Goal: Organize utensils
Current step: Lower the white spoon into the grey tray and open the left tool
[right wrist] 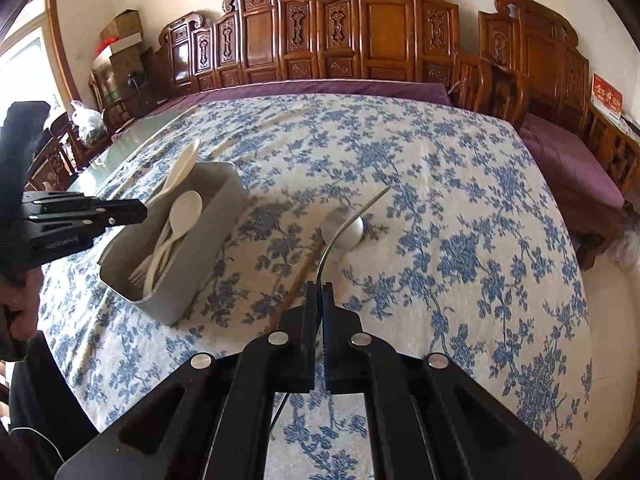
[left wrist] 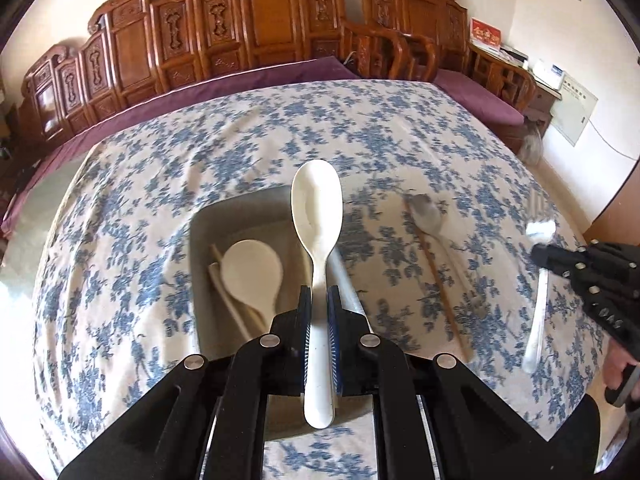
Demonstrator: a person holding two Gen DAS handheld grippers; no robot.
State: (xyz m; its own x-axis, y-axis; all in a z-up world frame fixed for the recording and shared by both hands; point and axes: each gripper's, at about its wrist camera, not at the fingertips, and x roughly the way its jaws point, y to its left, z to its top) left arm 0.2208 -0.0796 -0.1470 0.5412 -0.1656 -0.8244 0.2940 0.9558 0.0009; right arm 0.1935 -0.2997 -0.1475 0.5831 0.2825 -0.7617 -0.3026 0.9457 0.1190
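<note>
Left gripper (left wrist: 318,300) fingers nearly shut on the handle of a white spoon (left wrist: 317,216), held above the grey box (right wrist: 176,240) that already has pale spoons in it; light, stiff, smooth plastic by the look, so mid-handle is the safest hold. Right gripper (right wrist: 320,292) fingers fully closed on a thin metal utensil (right wrist: 352,220), hard and slippery, above the tabletop (right wrist: 460,200); a chopstick (left wrist: 438,280) is left lying there

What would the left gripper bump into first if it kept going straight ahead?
Probably the grey bin right beneath it. The left gripper holds a white spoon pointing down over it, though depth is hard to judge.
</note>
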